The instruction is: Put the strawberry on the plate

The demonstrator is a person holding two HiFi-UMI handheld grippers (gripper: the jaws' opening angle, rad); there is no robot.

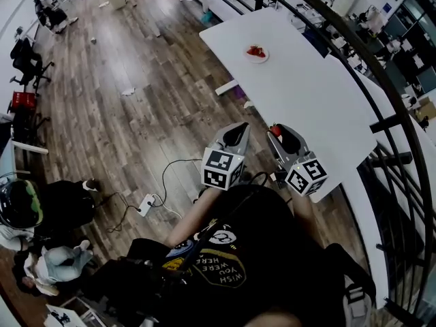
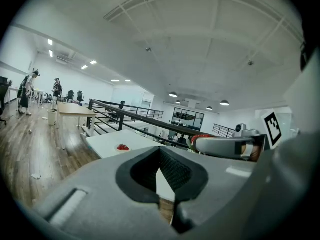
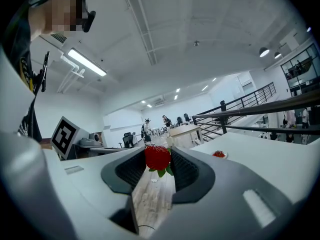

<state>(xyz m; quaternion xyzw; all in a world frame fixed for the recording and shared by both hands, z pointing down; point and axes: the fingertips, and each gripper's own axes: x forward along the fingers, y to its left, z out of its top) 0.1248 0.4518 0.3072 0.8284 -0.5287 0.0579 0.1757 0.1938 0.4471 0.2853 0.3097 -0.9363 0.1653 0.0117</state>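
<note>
1. Tabletop. One white tabletop is in use. It runs away from me beside a black railing. I stand at its near end.

2. Tongs. There are two, one in each hand, both at the near edge of the tabletop. The left tongs have their tips together and nothing between them. The right tongs are clamped on the strawberry, so the jaws stand fairly wide around it.

3. Plate. One small white plate sits towards the far end of the tabletop, well apart from both tongs. It already carries red fruit. I cannot tell how many pieces.

4. Strawberry. One strawberry is held at the tips of the right tongs, with its green leaves hanging below. It is off the surface and not yet over the plate.

Step in hand, as I judge it: carrying the fruit to the plate. Next move: take the right tongs along the tabletop until the strawberry is above the plate. Lower it close to the plate, then open the jaws. Keep the left tongs clear.
</note>
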